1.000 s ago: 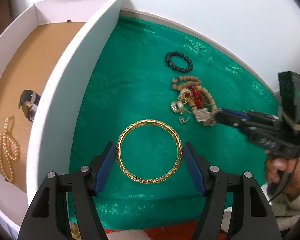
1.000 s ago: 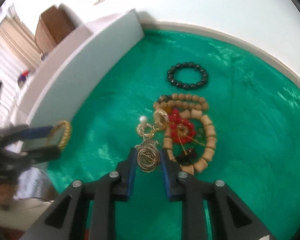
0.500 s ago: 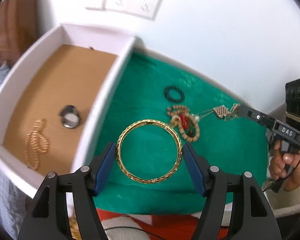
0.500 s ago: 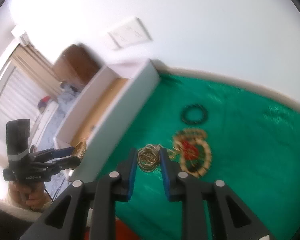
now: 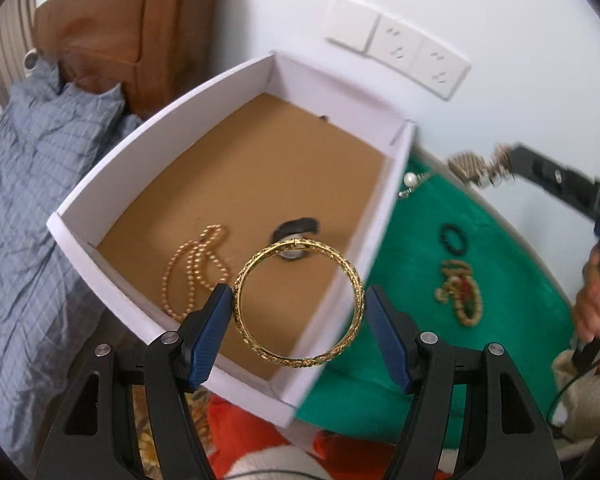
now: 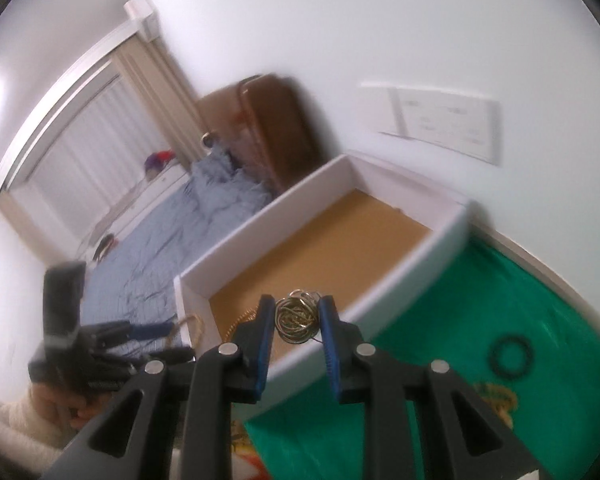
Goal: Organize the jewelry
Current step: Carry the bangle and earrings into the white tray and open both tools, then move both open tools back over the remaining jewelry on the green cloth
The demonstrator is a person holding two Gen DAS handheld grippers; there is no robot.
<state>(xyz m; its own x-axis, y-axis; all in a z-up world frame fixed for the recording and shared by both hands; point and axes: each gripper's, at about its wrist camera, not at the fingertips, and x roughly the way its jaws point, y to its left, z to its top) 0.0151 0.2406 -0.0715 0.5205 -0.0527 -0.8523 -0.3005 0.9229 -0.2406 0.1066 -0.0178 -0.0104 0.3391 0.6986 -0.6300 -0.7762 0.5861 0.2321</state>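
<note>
My left gripper [image 5: 299, 314] is shut on a gold bangle [image 5: 354, 280] and holds it in the air over the near right part of the white box [image 5: 112, 160], which has a brown floor. In the box lie a gold bead necklace [image 5: 192, 268] and a watch [image 5: 296, 230]. My right gripper [image 6: 297, 322] is shut on a tangled gold necklace [image 6: 296, 318], held above the box's [image 6: 404, 276] near wall. From the left wrist view the necklace [image 5: 470, 166] hangs from the right gripper with a pearl [image 5: 410, 179] trailing below.
On the green cloth [image 5: 512, 248] lie a black bead bracelet [image 5: 453, 239] and a pile of wooden and red beads [image 5: 460, 292]. The bracelet also shows in the right wrist view [image 6: 511, 357]. A bed with grey-blue sheets [image 5: 28, 208] lies left of the box. Wall sockets [image 5: 400, 48] are behind.
Both grippers rose and swung left from the green cloth to over the white box, each carrying its piece. The tangled necklace has come free of the bead pile.
</note>
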